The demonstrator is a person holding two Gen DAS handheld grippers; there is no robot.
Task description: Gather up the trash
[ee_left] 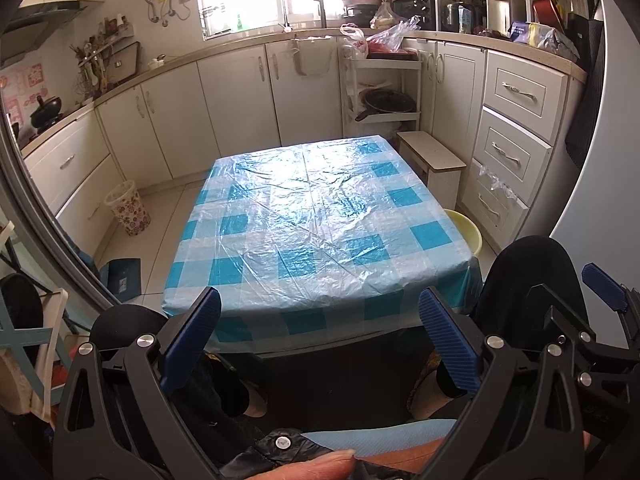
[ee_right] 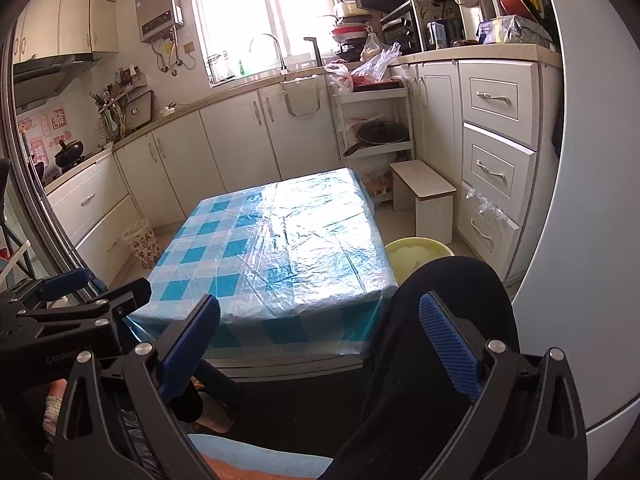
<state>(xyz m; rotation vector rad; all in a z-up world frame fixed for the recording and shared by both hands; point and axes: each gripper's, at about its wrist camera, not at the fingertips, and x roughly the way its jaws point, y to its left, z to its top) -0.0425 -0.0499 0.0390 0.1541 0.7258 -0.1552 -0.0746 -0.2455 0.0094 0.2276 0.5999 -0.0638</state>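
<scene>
My left gripper is open and empty, held low in front of a small table covered by a blue-and-white checked plastic cloth. My right gripper is open and empty too, beside the left one; the table shows in its view. No trash shows on the tabletop. A patterned wastebasket stands on the floor left of the table, also in the right wrist view. A black bag lies at the bottom edge by a thumb.
White kitchen cabinets ring the room. A yellow basin sits on the floor right of the table, next to a small white stool. A shelf rack with a pan stands behind. The person's knees in black trousers flank the table.
</scene>
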